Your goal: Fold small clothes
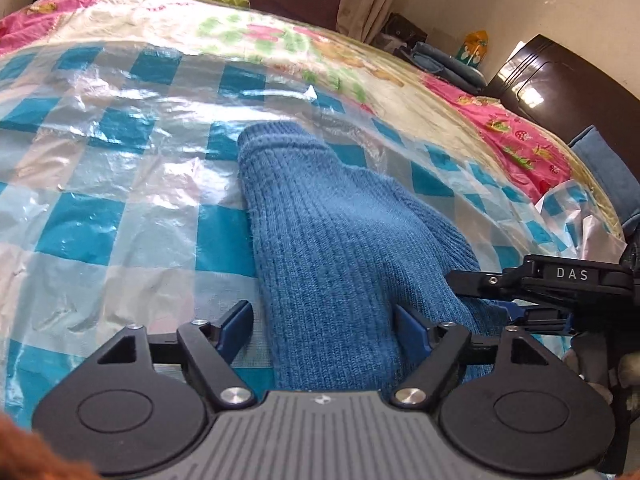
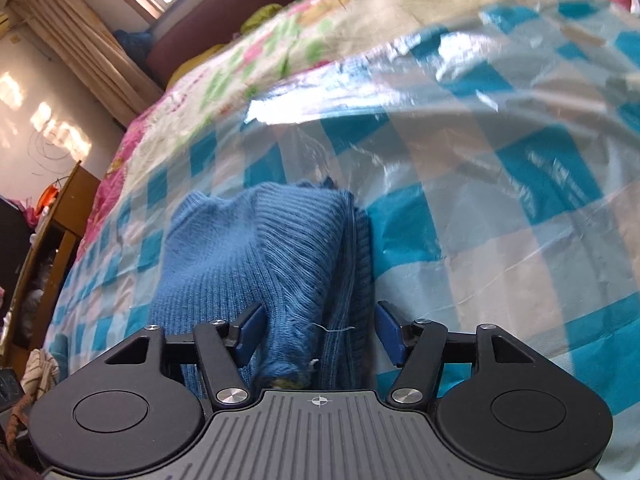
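One blue ribbed knit garment (image 1: pixel 340 240), lying folded or bunched on a shiny blue-and-white checked plastic sheet (image 1: pixel 100 160); the sheet serves as landmark for all entries.

Left gripper (image 1: pixel 324 324): low over the near edge of the sheet, jaws spread wide, the knit running up between the blue fingertips (image 1: pixel 238 320). Fabric sits between them but neither pad is seen pressing it.

Right gripper (image 2: pixel 320 328): also at the near part of the sheet, jaws wide apart, straddling a ridge of the garment (image 2: pixel 260 248); loose threads and a frayed edge lie between its fingers. No clamp on the cloth visible. Its black body shows in the left wrist view (image 1: pixel 560 280) at the garment's right side.

Floral pink-and-cream bedspread (image 1: pixel 280 36): beneath and beyond the sheet.

Dark wooden furniture (image 1: pixel 540 76): past the sheet's far right corner.

Beige curtain (image 2: pixel 80 40): beyond the sheet's left side.
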### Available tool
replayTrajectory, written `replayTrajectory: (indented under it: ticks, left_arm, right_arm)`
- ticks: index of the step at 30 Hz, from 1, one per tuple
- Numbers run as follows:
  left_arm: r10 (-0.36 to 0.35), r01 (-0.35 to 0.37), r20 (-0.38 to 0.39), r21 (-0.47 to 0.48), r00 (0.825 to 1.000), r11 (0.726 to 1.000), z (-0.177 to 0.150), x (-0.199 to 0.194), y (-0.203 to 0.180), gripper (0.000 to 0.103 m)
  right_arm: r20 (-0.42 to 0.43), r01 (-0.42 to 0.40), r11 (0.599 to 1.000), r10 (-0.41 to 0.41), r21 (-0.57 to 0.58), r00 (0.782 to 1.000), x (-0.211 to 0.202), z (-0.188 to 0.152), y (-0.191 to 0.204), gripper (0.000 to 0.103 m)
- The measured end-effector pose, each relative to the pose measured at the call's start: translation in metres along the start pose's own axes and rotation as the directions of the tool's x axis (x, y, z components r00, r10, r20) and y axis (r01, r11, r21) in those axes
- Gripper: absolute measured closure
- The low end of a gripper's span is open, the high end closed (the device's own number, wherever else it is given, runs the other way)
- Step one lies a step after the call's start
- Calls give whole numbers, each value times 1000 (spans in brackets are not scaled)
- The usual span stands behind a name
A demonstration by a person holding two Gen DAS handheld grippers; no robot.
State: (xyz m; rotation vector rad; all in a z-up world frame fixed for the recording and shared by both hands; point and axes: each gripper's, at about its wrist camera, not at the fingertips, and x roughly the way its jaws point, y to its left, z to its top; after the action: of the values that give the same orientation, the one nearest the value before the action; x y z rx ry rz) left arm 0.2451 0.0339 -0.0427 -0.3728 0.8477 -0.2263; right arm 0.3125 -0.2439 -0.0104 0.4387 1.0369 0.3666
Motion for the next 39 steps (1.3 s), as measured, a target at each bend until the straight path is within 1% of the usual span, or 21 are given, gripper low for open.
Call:
replayTrajectory:
  ticks: [1,2,3,4,5,6,9,12,14,16,18,20,22,25,26,28,30,32,37,38,39]
  left_arm:
    - [-2,2,-6,-4,1000,1000,0,3,1,21]
    - [-6,6,-10,-2,1000,1000,0,4,0,22]
    - [-16,16,-12,3,1000,1000,0,3,0,27]
    - [-34,34,-19,8,999,999,0,0,0,31]
    - [-43,43,-23,13,999,999,-2,-3,1,33]
    - [-42,43,-23,27,999,999,-4,-8,2,34]
    - [-35,37,-31,60,999,997,-19,-28,10,35]
    - [-30,34,-51,77,998,996,-43,-58,18,35]
    - [-27,33,-65,98,997,995,-65,-79,23,35]
    - [-12,19,-79,91,997,996,-82,-91,27,34]
    - [16,-10,-60,105,998,994,-93,-98,25,34]
    - [40,-37,-27,121,999,992,-95,-104,22,34]
    - [42,-41,-6,116,999,992,-92,-108,20,34]
    - [45,-49,33,126,998,991,-85,-111,18,34]
    - [43,-48,38,128,998,991,-83,-110,17,34]
    - [52,-58,43,128,998,990,-76,-104,18,34]
    - [55,-62,54,122,997,991,-70,-100,19,34]
    - [60,-67,59,119,996,991,-66,-97,20,34]
    - [58,-65,61,122,996,990,-56,-88,19,34]
    - [57,-64,61,124,996,990,-54,-87,18,34]
    - [56,-64,64,127,996,990,-53,-85,18,34]
  right_arm:
    - [-13,-17,1000,17,16,1000,5,-2,-1,43]
    - [-16,-26,999,27,29,1000,7,-5,0,47]
    - [-14,-29,999,30,29,999,8,-8,2,53]
    - [-12,-35,999,35,26,999,7,-11,5,55]
    - [-10,-45,999,45,29,999,5,-13,7,60]
    - [-13,-58,998,59,32,998,3,-16,8,64]
    - [-39,-94,995,95,18,995,-7,-32,16,68]
    - [-89,-119,992,116,-30,989,-21,-63,28,69]
    - [-123,-120,988,108,-93,986,-33,-89,37,69]
    - [-123,-91,988,75,-127,989,-41,-109,41,65]
    - [-91,-41,988,27,-150,995,-46,-116,41,59]
    - [-66,-28,993,21,-117,998,-53,-111,40,58]
    - [-28,-13,994,10,-110,1000,-64,-105,43,59]
    - [94,78,982,-62,-171,994,-86,-97,49,56]
    - [117,83,981,-63,-174,991,-90,-92,49,55]
    - [125,57,981,-34,-183,992,-88,-80,53,55]
    - [141,68,968,-34,-241,989,-74,-68,65,55]
    - [124,81,948,-45,-307,991,-51,-57,78,55]
    - [27,54,909,-47,-414,999,-4,-43,93,57]
    - [8,54,903,-56,-427,998,1,-43,94,61]
    - [-1,65,902,-73,-428,997,4,-46,94,78]
